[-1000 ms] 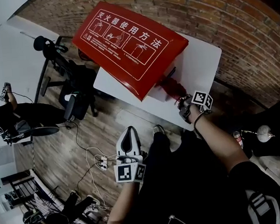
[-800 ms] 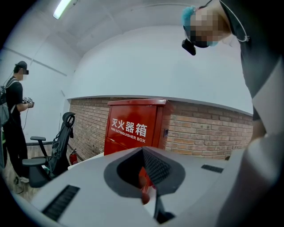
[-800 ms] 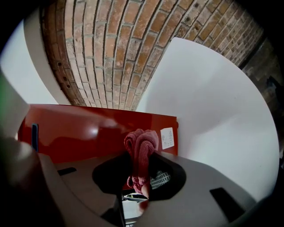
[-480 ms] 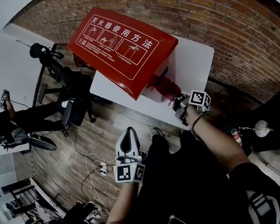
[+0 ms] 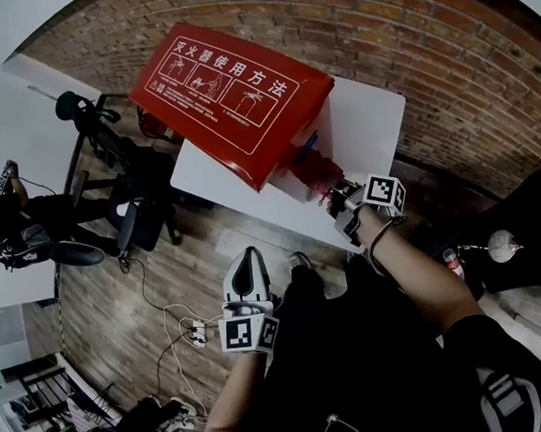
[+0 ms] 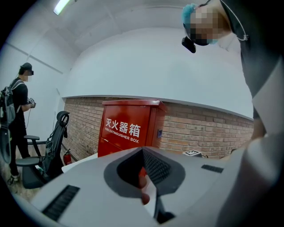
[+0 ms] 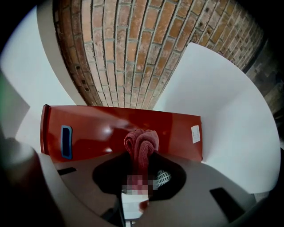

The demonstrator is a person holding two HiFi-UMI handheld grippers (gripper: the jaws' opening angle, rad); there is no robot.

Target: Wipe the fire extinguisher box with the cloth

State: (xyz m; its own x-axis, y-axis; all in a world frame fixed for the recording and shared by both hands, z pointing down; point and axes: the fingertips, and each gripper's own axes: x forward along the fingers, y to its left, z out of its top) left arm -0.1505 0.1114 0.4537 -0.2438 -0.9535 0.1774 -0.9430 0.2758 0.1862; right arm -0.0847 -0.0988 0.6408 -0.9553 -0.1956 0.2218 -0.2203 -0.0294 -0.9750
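One red metal fire extinguisher box (image 5: 232, 96) stands on one white rectangular table (image 5: 366, 122). By the box is one dark red bunched cloth (image 7: 141, 144). There are two grey grippers in front of it, the left gripper (image 5: 248, 264) and the right gripper (image 5: 341, 199). To the left of the box are one black office chair (image 5: 137, 194) and one person in dark clothes (image 5: 13, 233).

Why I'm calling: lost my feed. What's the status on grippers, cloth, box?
Right gripper shut on cloth, at box side. Left gripper shut, empty, clear of box. Nothing between cloth and box.
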